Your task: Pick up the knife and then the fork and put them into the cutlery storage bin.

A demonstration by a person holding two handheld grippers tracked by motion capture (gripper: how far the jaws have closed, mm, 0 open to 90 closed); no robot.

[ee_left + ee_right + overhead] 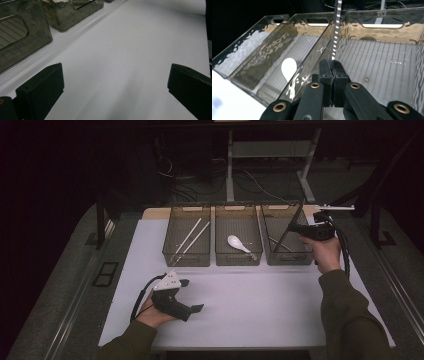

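High view: we're looking at three clear bins in a row mid-frame. Left bin is holding chopsticks, middle bin a white spoon. Right gripper, upper right, is clenching a thin metal utensil over the right bin, so sorting seems nearly finished. Left gripper, lower left, is sitting released and empty.

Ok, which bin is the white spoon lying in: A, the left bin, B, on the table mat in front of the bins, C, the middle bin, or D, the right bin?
C: the high view shows the white spoon lying inside the middle bin, while the left bin holds chopsticks.
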